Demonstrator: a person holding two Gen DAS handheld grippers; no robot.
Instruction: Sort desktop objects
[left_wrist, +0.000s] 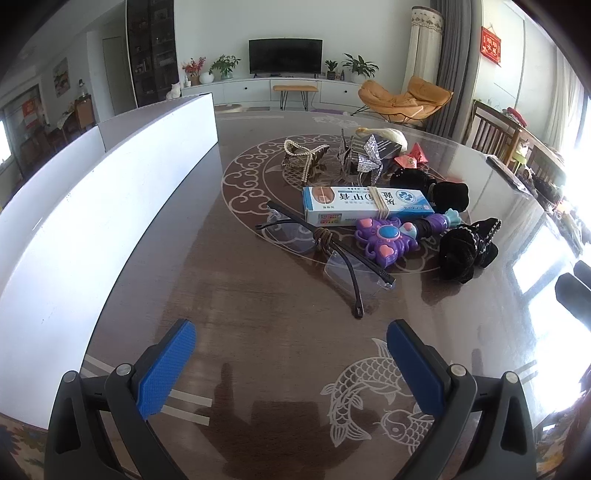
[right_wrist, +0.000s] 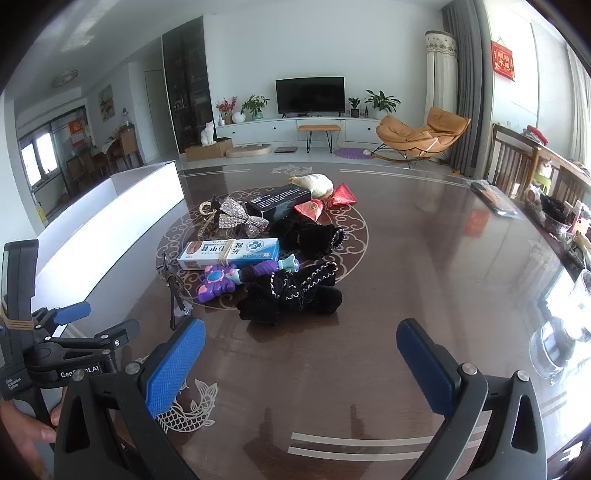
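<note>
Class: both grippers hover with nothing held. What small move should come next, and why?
Probably ease the left gripper forward over the glasses: its jaws stand wide and empty, the glasses lie nearest at the pile's edge, and the white box waits on the left.

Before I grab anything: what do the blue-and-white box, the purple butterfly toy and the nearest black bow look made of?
Blue-and-white box: looks like printed cardboard, slightly glossy, sharp folded edges, rubber band around it.
Purple butterfly toy: likely hard moulded plastic, shiny highlights, pink and blue raised parts.
Black bow: seems soft velvet-like fabric, matte and fuzzy, with pale stitched trim.
</note>
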